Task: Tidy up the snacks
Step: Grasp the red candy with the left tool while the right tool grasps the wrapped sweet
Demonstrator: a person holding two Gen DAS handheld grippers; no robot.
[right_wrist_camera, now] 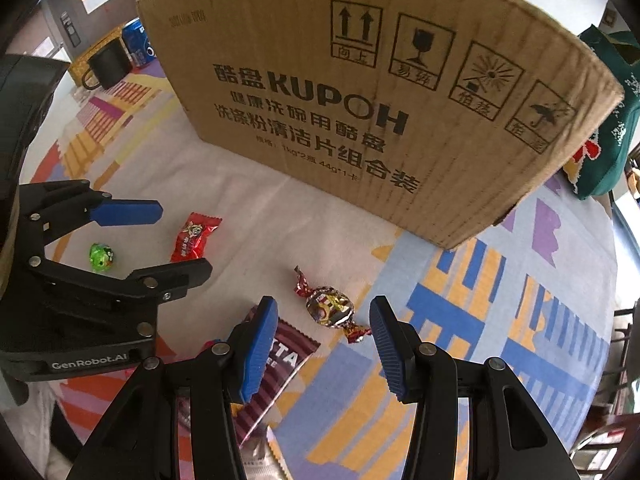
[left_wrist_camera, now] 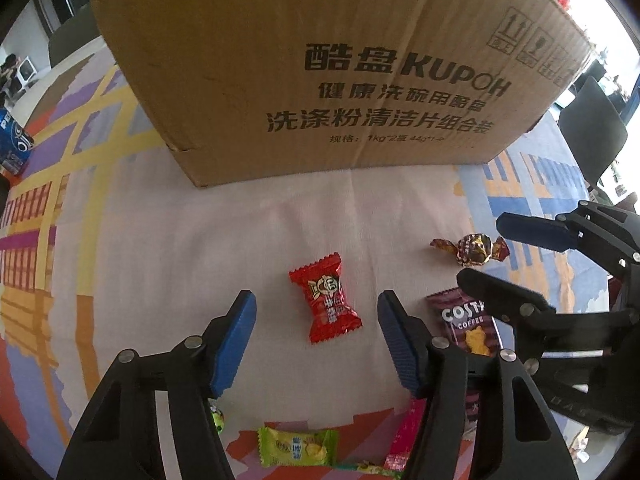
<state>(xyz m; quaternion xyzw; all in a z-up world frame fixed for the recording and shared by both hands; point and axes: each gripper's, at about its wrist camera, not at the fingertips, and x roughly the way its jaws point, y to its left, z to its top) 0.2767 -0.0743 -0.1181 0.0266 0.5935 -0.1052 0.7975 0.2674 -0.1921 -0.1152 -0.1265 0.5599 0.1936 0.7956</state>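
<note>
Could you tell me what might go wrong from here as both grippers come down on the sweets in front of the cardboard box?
1. The left gripper brackets the red candy, which lies at a slant between the open jaws, so closing may catch only a crimped end.
2. The right gripper straddles the foil-wrapped chocolate, but its near finger overhangs the Costa packet and may drag it.
3. The two grippers work side by side and could bump.

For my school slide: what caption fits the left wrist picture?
Open left gripper hovers around a red candy on the tablecloth, facing a cardboard box.
</note>
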